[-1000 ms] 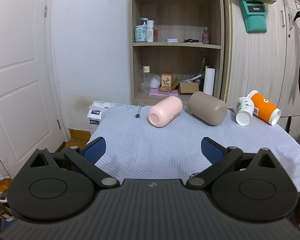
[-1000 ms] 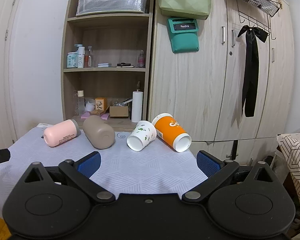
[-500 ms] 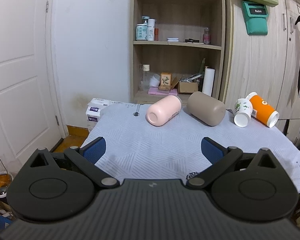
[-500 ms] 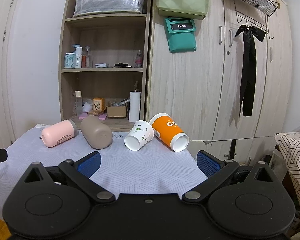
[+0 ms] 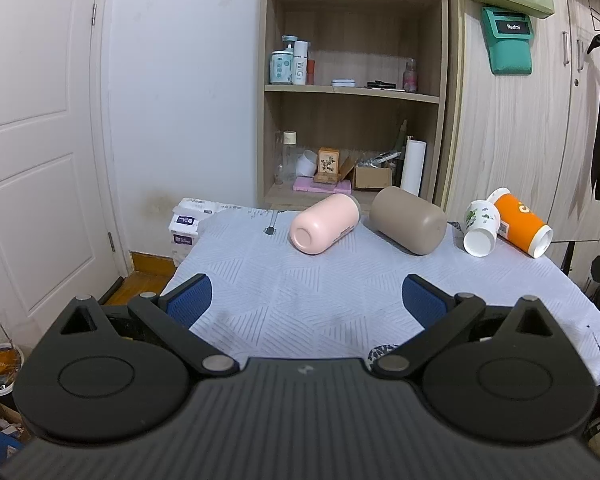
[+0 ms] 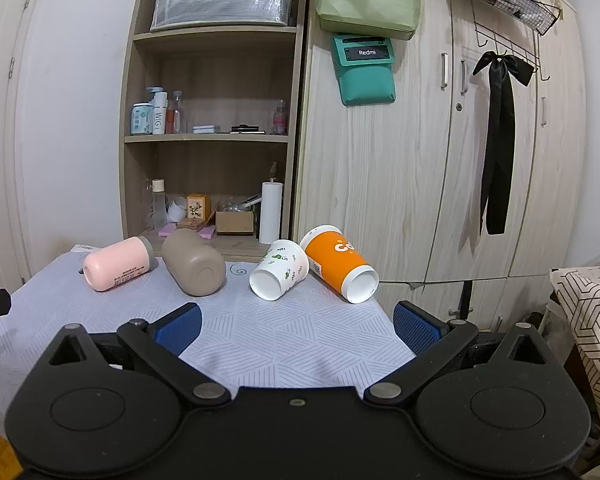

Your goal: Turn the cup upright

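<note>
Left wrist view: left hand-held gripper [image 5: 306,294] released, low centre, over bench [image 5: 340,304].
Right hand-held gripper [image 6: 296,322]: released, grasping nothing.
Cups: pink cup [image 5: 324,224], taupe cup [image 5: 408,220], white cup [image 6: 279,275], orange cup [image 6: 340,268], all on sides, mid-frame.
Behind: shelf [image 6: 208,138].
Change: cups sit slightly farther off than earlier.

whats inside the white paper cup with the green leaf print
The white paper cup with green leaf print lies on its side on the pale patterned tablecloth, mouth toward the camera. Its visible white interior looks empty; the deepest part is shadowed and unclear.
</note>
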`<state>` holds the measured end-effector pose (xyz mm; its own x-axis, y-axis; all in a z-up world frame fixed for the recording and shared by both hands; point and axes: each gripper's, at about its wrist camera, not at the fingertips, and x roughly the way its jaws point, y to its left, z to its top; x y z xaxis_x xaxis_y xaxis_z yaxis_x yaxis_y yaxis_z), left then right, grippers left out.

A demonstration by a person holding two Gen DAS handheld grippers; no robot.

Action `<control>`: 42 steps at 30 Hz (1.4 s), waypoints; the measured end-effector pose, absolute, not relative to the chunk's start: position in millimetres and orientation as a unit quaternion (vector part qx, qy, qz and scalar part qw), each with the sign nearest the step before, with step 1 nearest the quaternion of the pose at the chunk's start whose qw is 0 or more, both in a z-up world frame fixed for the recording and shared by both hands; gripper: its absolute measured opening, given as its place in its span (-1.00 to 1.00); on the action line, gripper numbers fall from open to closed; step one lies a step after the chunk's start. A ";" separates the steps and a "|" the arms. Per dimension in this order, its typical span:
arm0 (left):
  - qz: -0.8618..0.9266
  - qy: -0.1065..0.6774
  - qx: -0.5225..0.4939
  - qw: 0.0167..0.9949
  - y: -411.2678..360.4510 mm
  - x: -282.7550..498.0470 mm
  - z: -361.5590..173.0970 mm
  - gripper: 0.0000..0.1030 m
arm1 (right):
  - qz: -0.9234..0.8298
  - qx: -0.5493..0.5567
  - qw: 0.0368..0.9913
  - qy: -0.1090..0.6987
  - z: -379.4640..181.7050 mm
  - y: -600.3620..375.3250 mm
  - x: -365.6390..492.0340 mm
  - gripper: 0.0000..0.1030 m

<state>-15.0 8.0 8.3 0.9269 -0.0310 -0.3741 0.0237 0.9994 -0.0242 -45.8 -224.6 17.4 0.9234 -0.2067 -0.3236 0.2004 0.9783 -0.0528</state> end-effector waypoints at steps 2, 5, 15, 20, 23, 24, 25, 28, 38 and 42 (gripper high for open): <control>-0.014 0.192 -0.008 0.981 7.7 -14.2 8.0 1.00 | -0.104 -0.009 0.981 0.166 17.5 -224.7 -45.9 1.00; -0.014 0.193 -0.008 0.981 7.7 -13.7 8.1 1.00 | -0.104 -0.009 0.981 0.166 17.1 -225.0 -46.0 1.00; -0.013 0.193 -0.008 0.981 6.9 -14.0 7.4 1.00 | -0.104 -0.011 0.980 0.167 15.8 -225.5 -47.0 1.00; -0.013 0.199 -0.005 0.980 5.0 -10.5 4.3 1.00 | -0.104 -0.012 0.980 0.169 15.3 -225.1 -46.3 1.00; -0.011 0.204 -0.005 0.979 4.6 -8.6 0.6 1.00 | -0.103 -0.013 0.980 0.171 14.8 -224.9 -45.2 1.00; -0.011 0.205 -0.006 0.979 4.9 -7.1 0.5 1.00 | -0.103 -0.013 0.980 0.171 14.0 -225.4 -44.9 1.00; -0.010 0.206 -0.006 0.978 4.9 -7.0 -0.2 1.00 | -0.103 -0.013 0.980 0.172 14.0 -225.2 -44.5 1.00; -0.010 0.209 -0.005 0.978 4.7 -6.4 -1.1 1.00 | -0.101 -0.010 0.980 0.174 12.4 -227.4 -42.0 1.00; -0.028 0.220 0.006 0.975 -15.3 2.6 4.1 1.00 | -0.083 0.005 0.980 0.179 5.4 -245.3 -29.4 1.00; -0.051 0.225 0.016 0.973 -35.2 12.7 10.7 1.00 | -0.056 0.005 0.985 0.160 7.8 -263.6 -28.1 1.00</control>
<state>12.7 -35.2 10.7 0.8931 -0.0928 -0.4401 0.1070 0.9942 0.0076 -28.1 -263.6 7.8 0.9421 -0.1098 -0.3168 0.1128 0.9936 -0.0090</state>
